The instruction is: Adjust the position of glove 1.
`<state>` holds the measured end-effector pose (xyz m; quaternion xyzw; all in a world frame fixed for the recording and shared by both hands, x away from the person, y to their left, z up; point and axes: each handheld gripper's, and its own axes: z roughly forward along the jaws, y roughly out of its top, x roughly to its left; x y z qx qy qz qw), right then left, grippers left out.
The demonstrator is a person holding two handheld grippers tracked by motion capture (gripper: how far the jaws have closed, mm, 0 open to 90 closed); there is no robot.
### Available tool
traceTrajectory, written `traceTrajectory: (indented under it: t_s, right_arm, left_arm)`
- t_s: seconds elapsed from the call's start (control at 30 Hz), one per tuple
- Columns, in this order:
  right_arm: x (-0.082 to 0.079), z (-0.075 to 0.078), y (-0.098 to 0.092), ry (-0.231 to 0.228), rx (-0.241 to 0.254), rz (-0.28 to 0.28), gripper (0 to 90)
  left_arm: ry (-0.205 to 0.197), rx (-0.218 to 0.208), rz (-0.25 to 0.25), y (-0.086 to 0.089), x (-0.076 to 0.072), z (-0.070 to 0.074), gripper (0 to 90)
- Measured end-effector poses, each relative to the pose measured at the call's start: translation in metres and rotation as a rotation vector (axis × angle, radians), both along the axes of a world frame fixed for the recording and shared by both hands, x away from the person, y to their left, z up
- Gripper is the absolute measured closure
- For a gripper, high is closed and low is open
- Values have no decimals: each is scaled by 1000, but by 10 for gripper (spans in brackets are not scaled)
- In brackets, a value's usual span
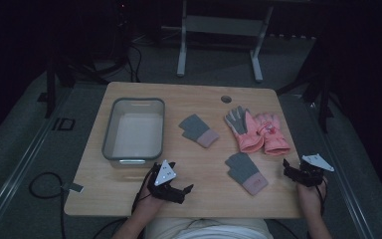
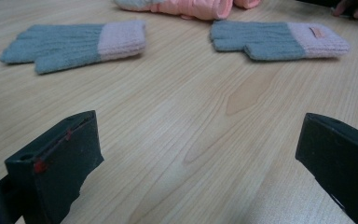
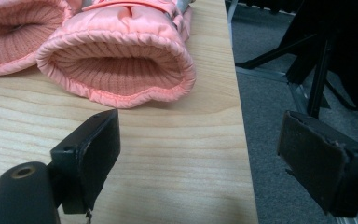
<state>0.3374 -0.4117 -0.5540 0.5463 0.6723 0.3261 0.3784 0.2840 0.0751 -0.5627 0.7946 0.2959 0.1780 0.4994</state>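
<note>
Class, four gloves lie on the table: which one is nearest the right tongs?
The pink padded glove at the far right; its open cuff faces the right tongs. The other pink glove and both grey knitted gloves lie further left.

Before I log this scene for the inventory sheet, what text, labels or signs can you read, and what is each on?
"ID": white letters on the grey floor left of the table.
Small reddish tag on the cuff of the near knit glove: too blurred to read.
Print on the back of the pink padded glove: too small to read.
Nothing else legible.
</note>
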Motion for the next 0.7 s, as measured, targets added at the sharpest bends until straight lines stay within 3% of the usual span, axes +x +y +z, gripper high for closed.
traceTrajectory:
  t_s: [0.27,0.4,0.57,0.7]
  right_arm:
    - [1,2,2,28,-6,8,129]
    - [3,2,2,71,5,31,128]
    - [3,12,2,62,50,52,128]
    - [4,20,4,43,32,61,128]
  left_arm:
    - [-11,-3,-10,0,-1,0,0]
    - [3,-11,-8,1,0,0,0]
    - [3,-10,-14,1,0,0,0]
    - [6,-17,-16,1,0,0,0]
